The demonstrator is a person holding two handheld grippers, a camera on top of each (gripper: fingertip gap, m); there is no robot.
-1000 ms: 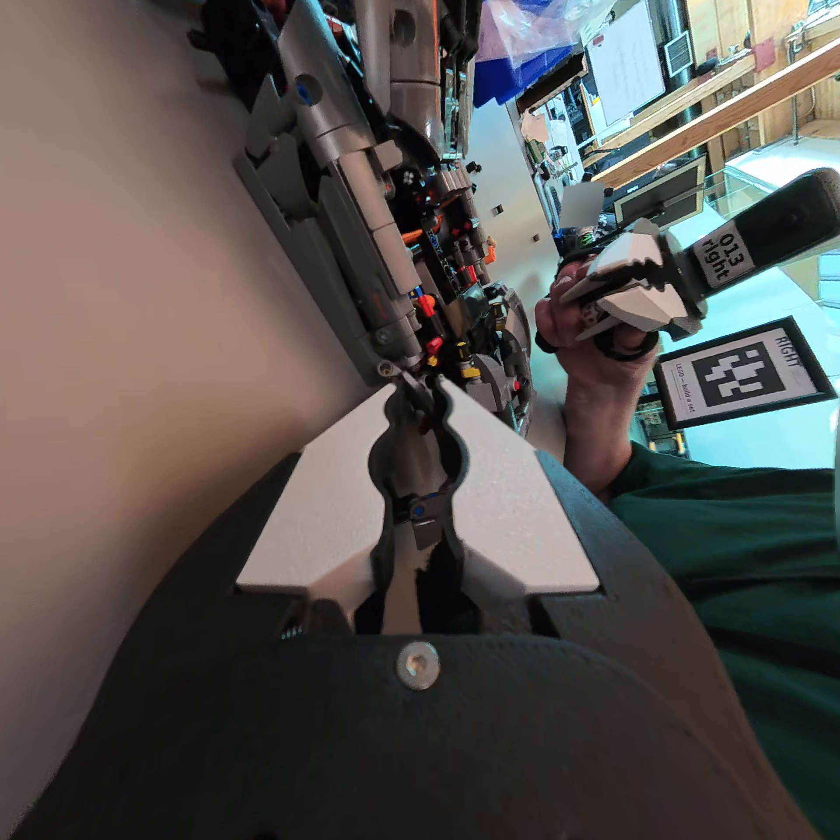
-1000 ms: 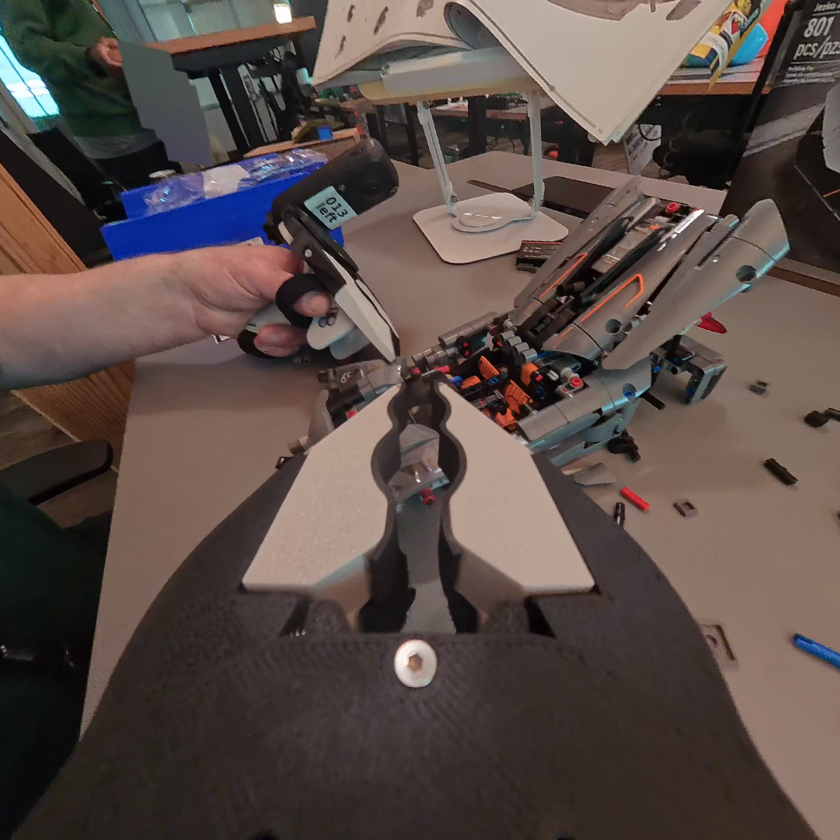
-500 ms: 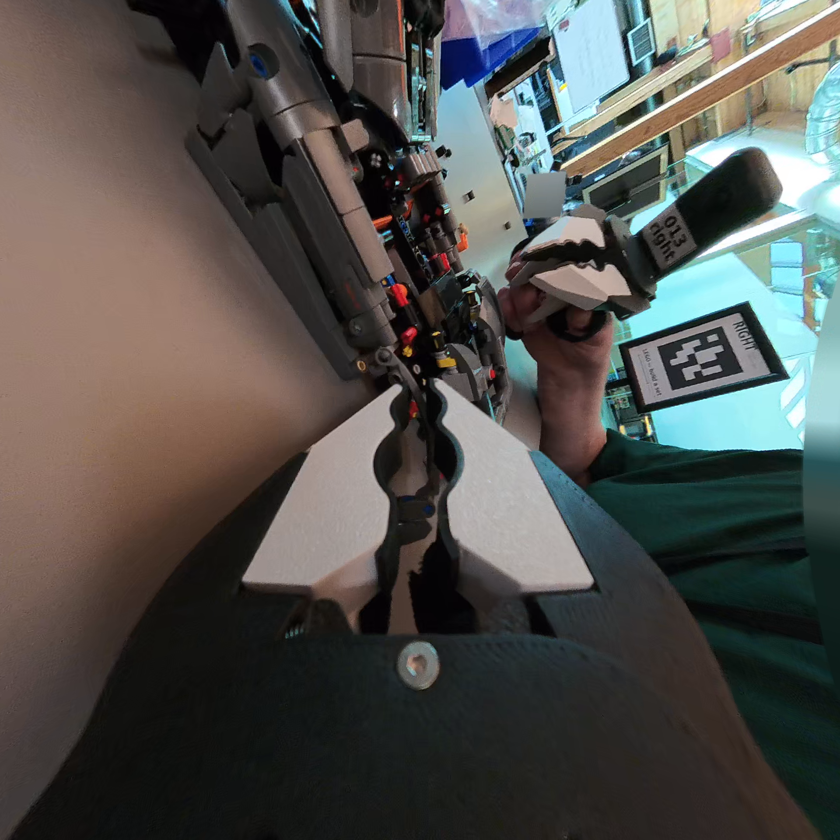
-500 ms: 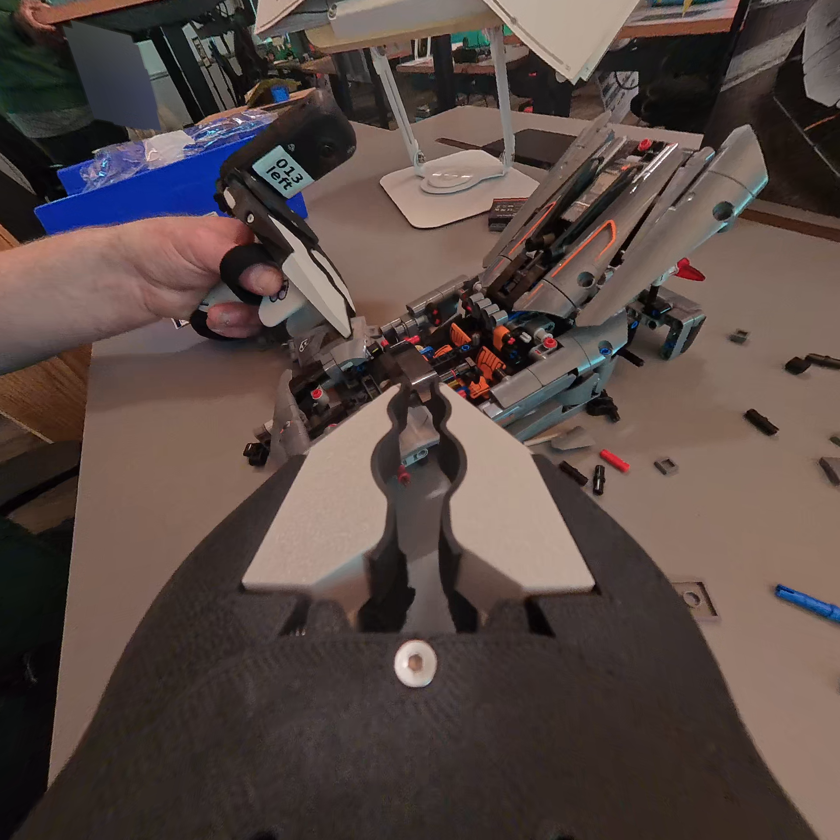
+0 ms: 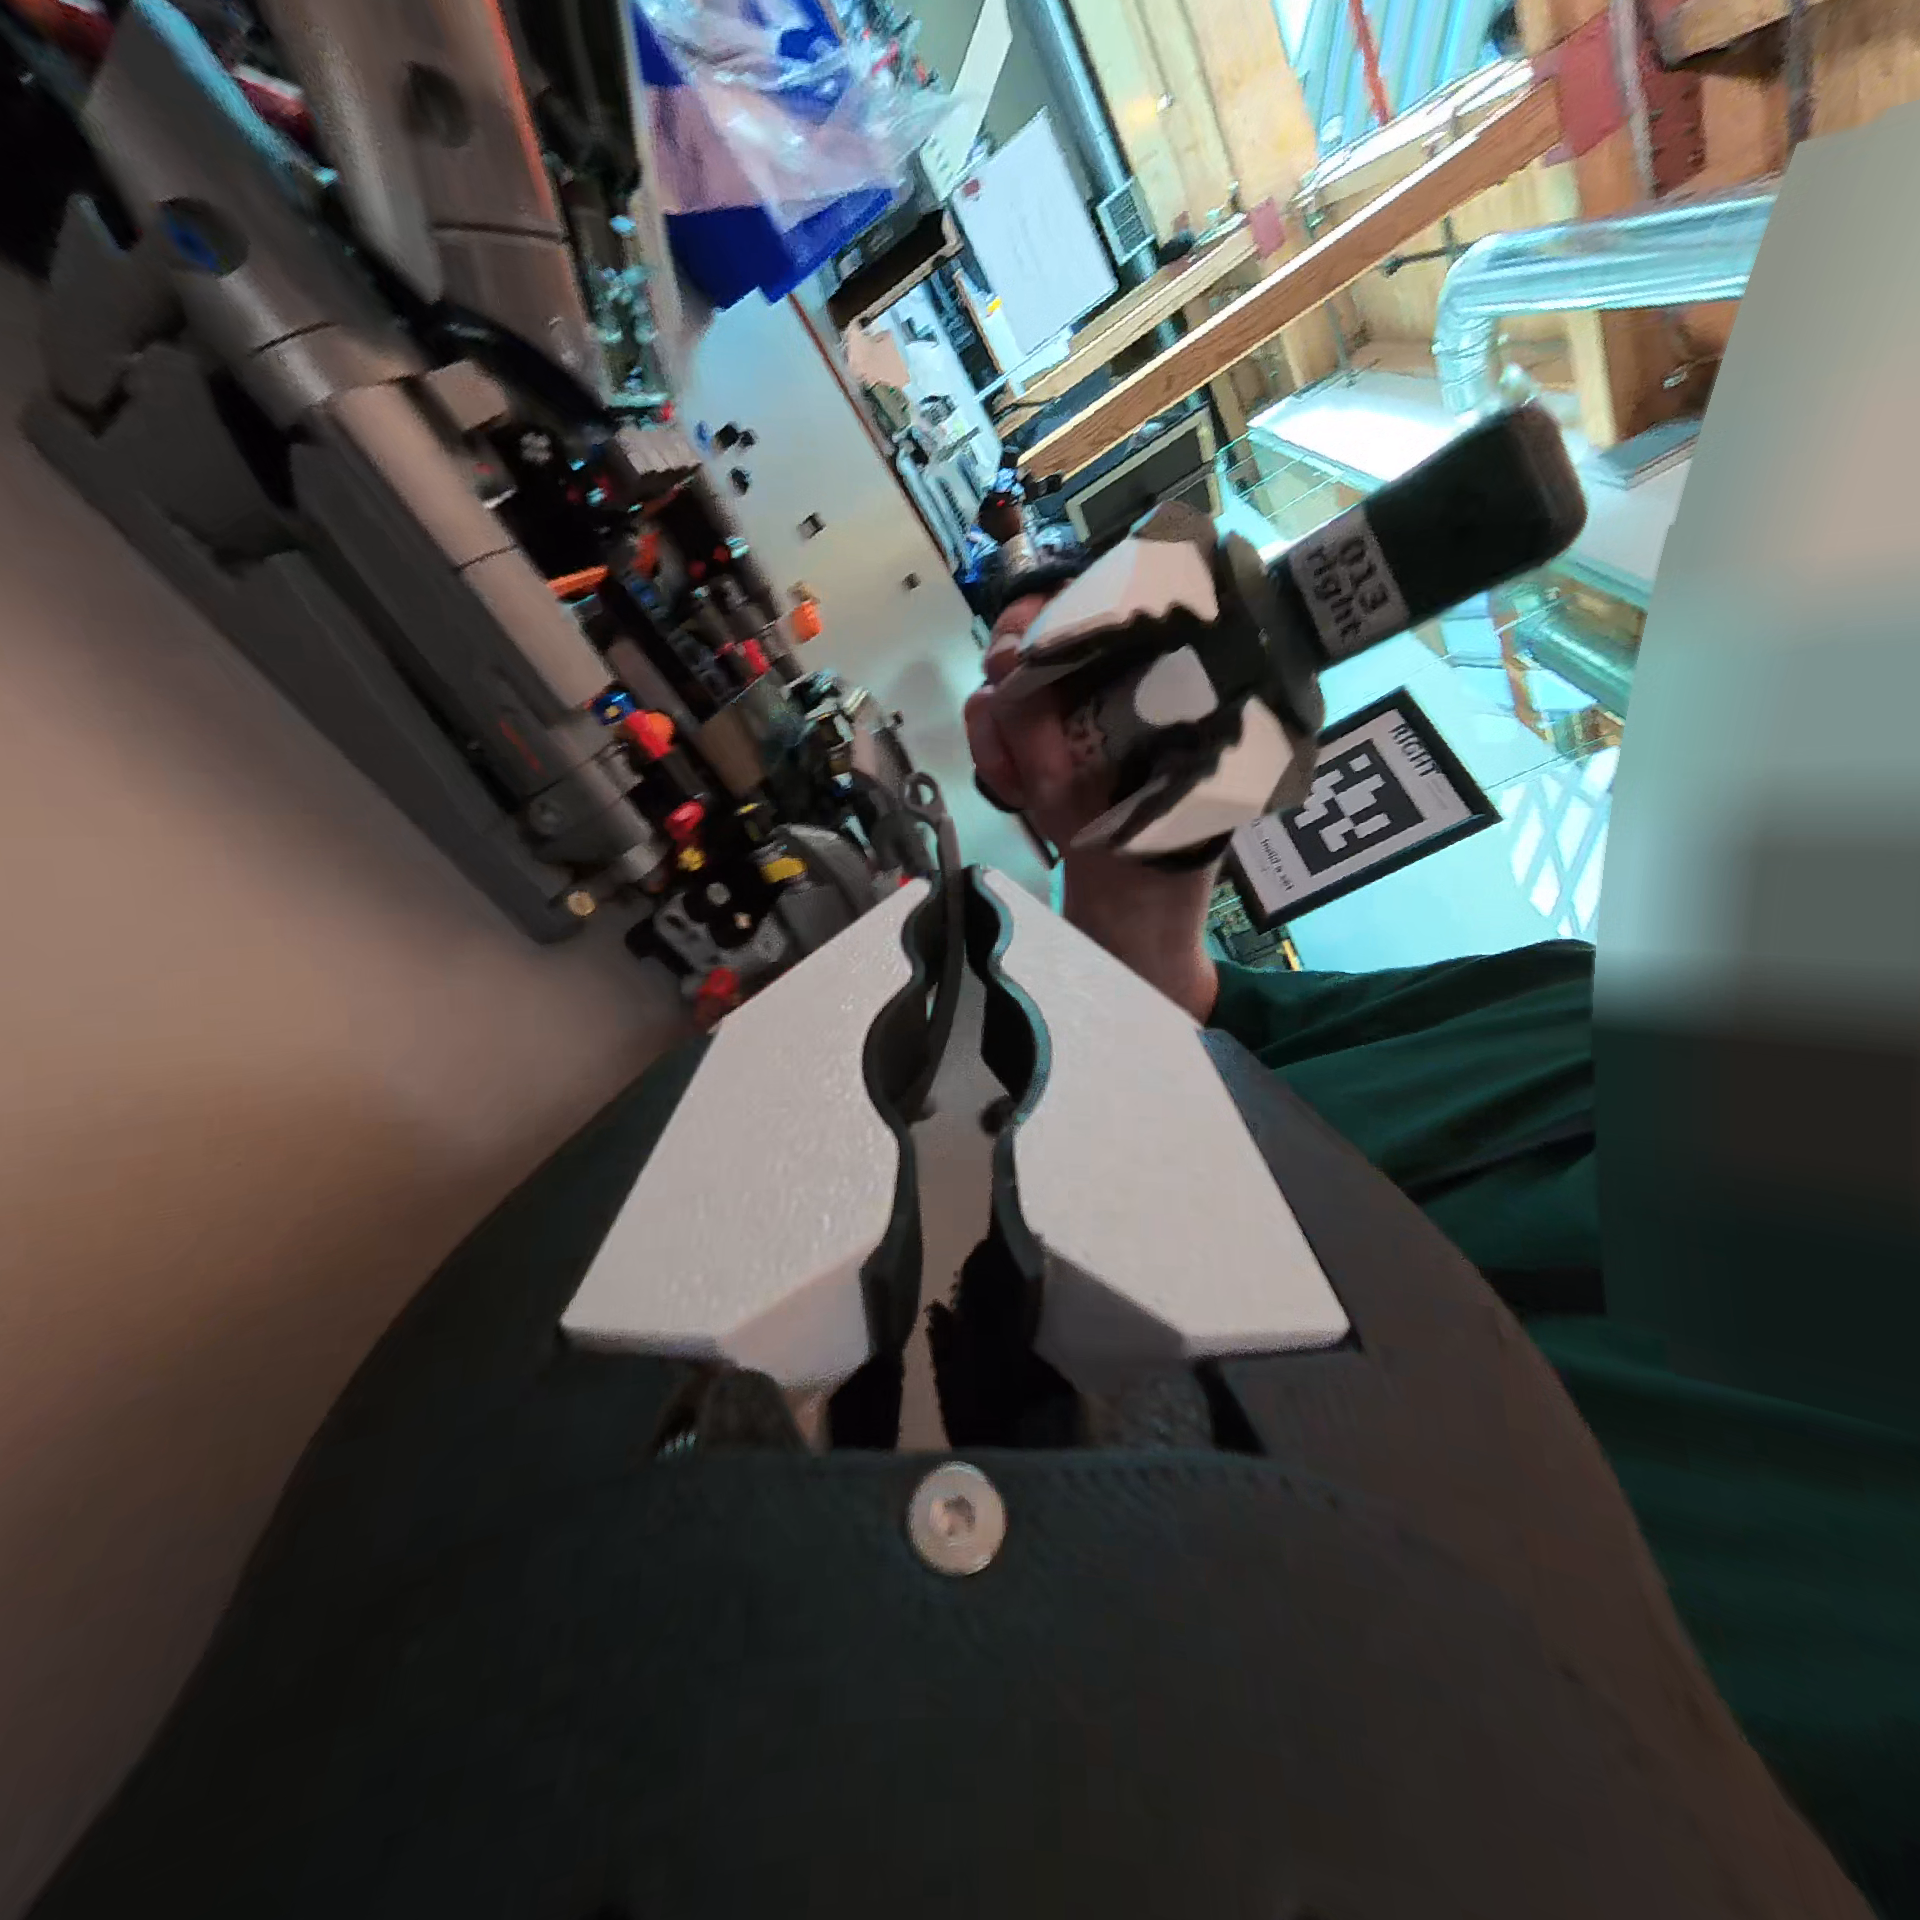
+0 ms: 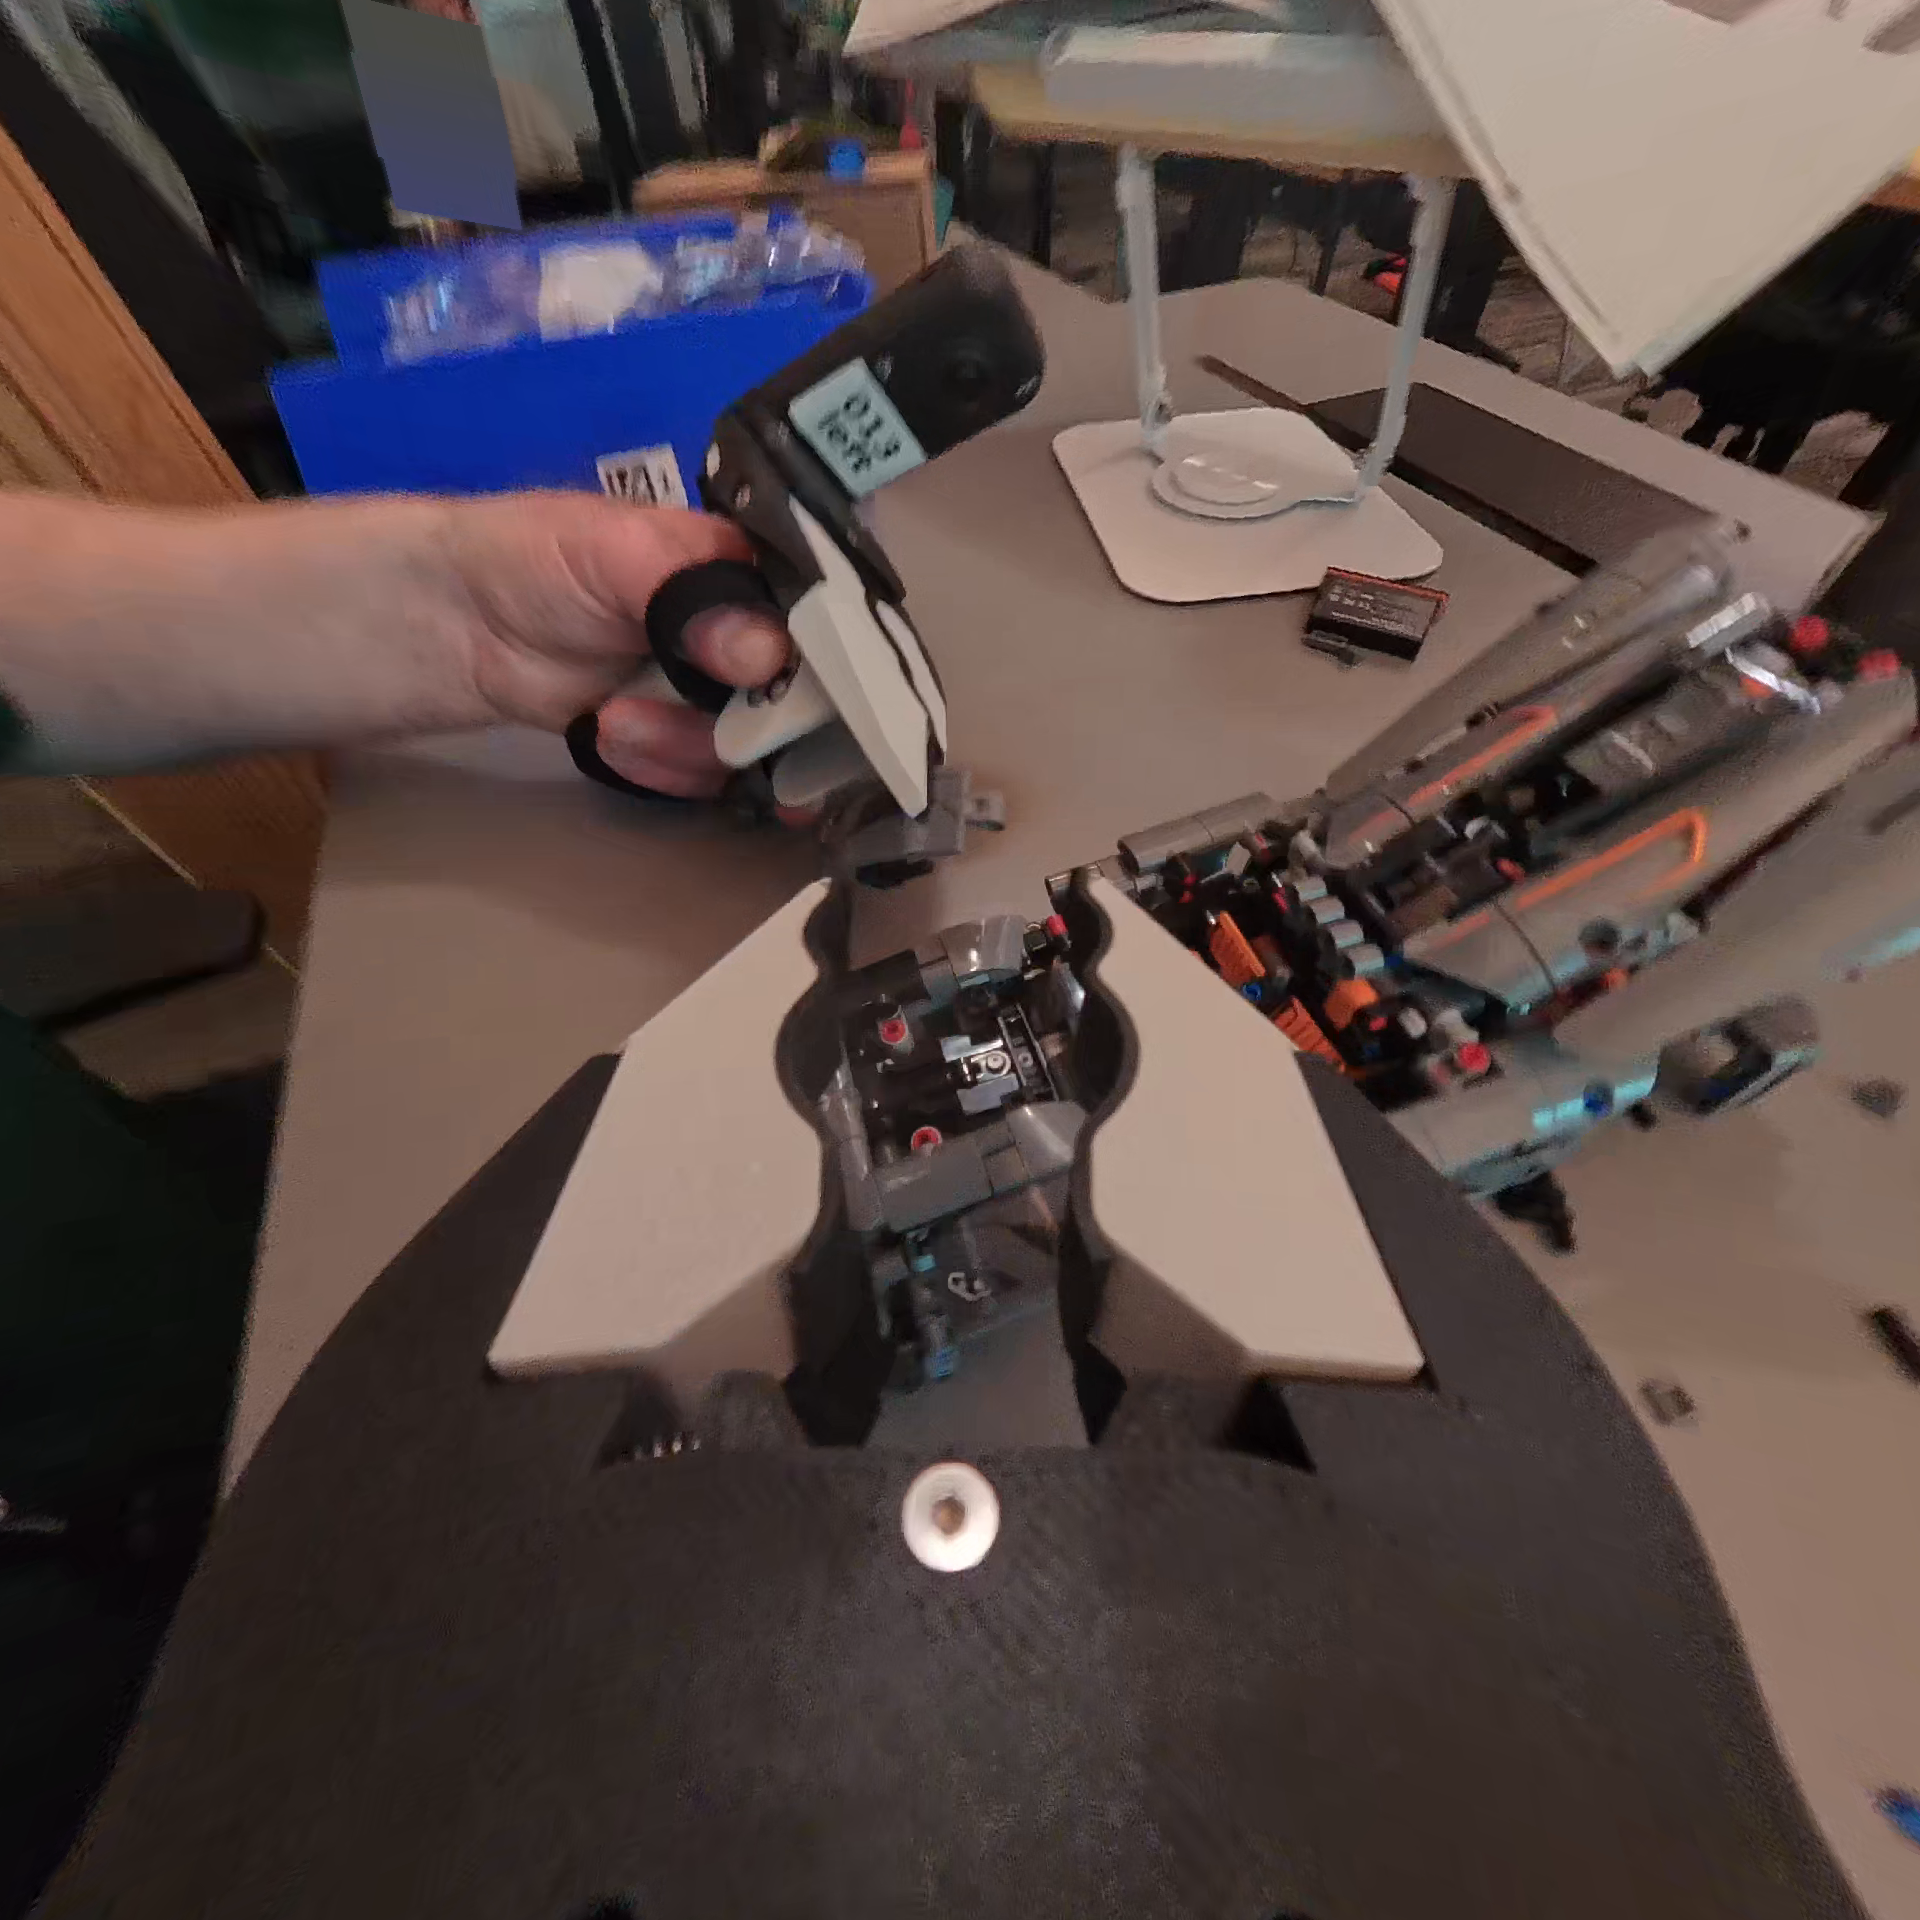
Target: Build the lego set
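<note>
On the grey tabletop point(image 6: 1091, 686) the lego model point(image 6: 1507, 914) sprawls long and grey, orange trim on its panels and red, blue and orange pins showing in its open middle. Right over its near end hangs the right hand-held gripper point(image 6: 956, 904), fingers spread wide apart, and between them you look straight down on the model's dark grey nose section point(image 6: 956, 1070) with its red studs, nothing pinched. Over to the left, the left hand-held gripper point(image 6: 914, 790) is tipped downward in a bare hand point(image 6: 582, 623), its white fingers brought together on a small grey lego piece point(image 6: 935, 821) just above the tabletop, a little apart from the model's nose. From the left wrist view those fingers are all but closed, a thin dark part point(image 5: 940, 997) caught in the narrow slot between them, though the blur makes it hard to tell exactly what that part is. Beyond them the model point(image 5: 436, 582) runs away up the frame, and the right hand-held gripper point(image 5: 1070, 748) shows farther off with its fingers parted, held by a hand with a green sleeve point(image 5: 1434, 1049) behind it. Behind the model stands a white stand point(image 6: 1247, 499) carrying an open instruction booklet point(image 6: 1621, 156), a small dark box point(image 6: 1371, 608) by its base. A blue bin point(image 6: 540, 384) with clear plastic bags sits at the far left, and loose small pieces point(image 6: 1881, 1096) dot the tabletop at right.
</note>
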